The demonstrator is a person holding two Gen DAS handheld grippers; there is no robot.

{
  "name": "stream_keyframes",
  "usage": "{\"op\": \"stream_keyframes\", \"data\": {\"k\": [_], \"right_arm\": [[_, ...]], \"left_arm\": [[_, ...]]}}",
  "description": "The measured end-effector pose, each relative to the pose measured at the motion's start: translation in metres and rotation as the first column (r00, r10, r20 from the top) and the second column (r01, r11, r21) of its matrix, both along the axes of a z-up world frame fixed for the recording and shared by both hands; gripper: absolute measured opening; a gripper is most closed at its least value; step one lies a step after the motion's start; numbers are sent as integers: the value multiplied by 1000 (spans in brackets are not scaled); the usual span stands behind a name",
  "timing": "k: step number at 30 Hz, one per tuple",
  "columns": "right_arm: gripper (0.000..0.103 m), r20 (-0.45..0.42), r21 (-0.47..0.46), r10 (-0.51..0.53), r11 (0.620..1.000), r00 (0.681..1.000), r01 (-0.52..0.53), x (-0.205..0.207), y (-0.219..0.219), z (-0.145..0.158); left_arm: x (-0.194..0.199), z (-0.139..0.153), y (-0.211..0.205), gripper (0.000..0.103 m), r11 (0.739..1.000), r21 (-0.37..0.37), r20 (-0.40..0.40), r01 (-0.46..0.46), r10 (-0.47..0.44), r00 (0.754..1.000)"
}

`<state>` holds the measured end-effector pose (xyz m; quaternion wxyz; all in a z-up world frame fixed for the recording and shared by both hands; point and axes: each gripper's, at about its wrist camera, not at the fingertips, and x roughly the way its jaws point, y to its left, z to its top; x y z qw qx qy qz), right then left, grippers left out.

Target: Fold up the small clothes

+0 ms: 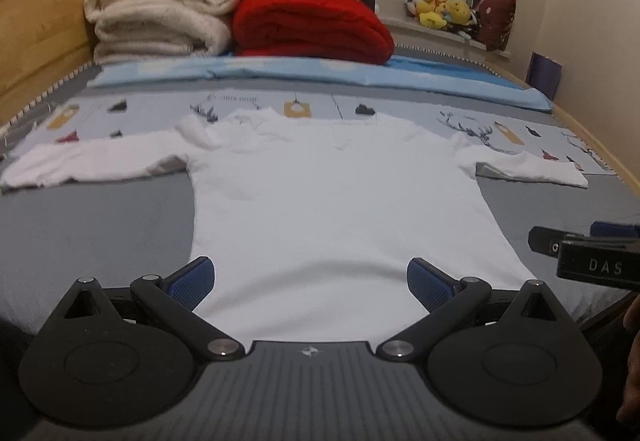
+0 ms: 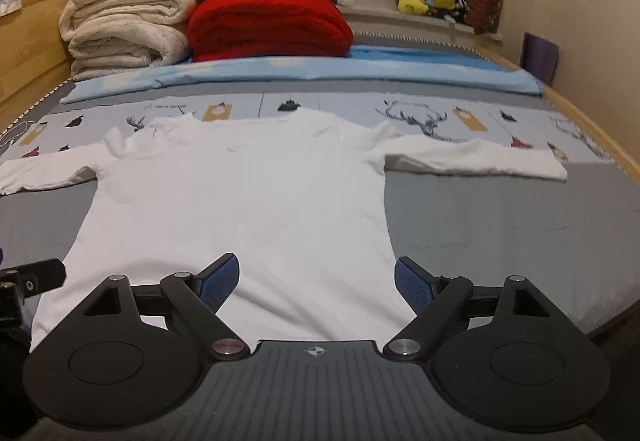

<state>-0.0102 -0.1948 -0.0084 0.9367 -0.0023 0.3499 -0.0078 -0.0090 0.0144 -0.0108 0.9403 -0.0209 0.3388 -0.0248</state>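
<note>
I find a white long-sleeved top (image 1: 332, 201) laid flat on the grey bed cover (image 1: 100, 233), hem towards me and collar at the far end, over a strip of printed cloth with deer and tag motifs (image 2: 420, 121). Both sleeves stretch straight out to the sides. The body lies mostly smooth; there are small puckers at the collar and a raised fold at the shoulder on the left of the picture. The fabric is plain, with no print or label that I can see.

My left gripper (image 1: 311, 283) hangs over the hem with its blue pads spread wide, nothing between them. My right gripper (image 2: 317, 281) is likewise spread above the hem, pinching nothing.

Legible writing: the letters "DAS" on the black body of the right gripper, seen at the edge of the left wrist view. The script on the printed cloth is too blurred to read.

Beyond the top lie a folded red blanket (image 1: 312, 25) and stacked cream blankets (image 1: 160, 13).
</note>
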Motion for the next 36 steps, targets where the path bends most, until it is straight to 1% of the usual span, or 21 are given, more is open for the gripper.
{"op": "stream_keyframes", "data": {"k": [2,5,7,11,13,17,19,21,24,28,31,32,33,34,36], "right_arm": [[92,20,-16,2,1000,1000,-2,0,5,2],[93,51,-4,14,1000,999,-13,2,11,8],[93,70,12,28,1000,997,-29,4,14,13],[94,105,10,26,1000,994,-27,6,20,18],[95,98,17,29,999,995,-30,9,23,18],[95,70,36,31,999,997,-34,15,29,15],[95,61,46,32,998,998,-35,18,32,12],[95,60,54,31,998,998,-34,20,34,10],[95,49,69,25,997,999,-29,26,34,5],[95,88,80,7,997,996,-14,29,33,8],[95,107,90,-12,996,994,2,29,30,9],[95,115,86,-18,996,993,9,28,29,9],[95,122,79,-24,997,992,14,28,28,10],[95,132,74,-27,997,991,18,27,28,11],[95,160,58,-32,998,987,23,24,26,13]], "left_arm": [[-2,0,-3,103,1000,22,31,5,-6,1000],[-3,-1,-5,103,999,43,53,2,-4,999],[-3,-1,-6,103,999,39,60,2,-4,998],[-4,1,-5,103,999,46,75,17,-20,997],[-4,2,-4,103,999,38,73,29,-32,997],[-5,7,0,103,998,58,97,20,-26,995],[-3,15,3,103,997,69,118,20,-28,993],[2,26,7,103,997,64,135,44,-52,989],[22,50,14,103,997,50,178,59,-67,982],[65,72,19,101,995,39,222,93,-100,970],[108,81,18,93,989,79,258,122,-138,956],[121,82,19,85,988,93,267,127,-147,952],[134,82,20,80,986,104,273,130,-154,950],[148,80,22,79,985,107,279,135,-160,947],[165,70,29,69,985,108,299,133,-160,941]]}}
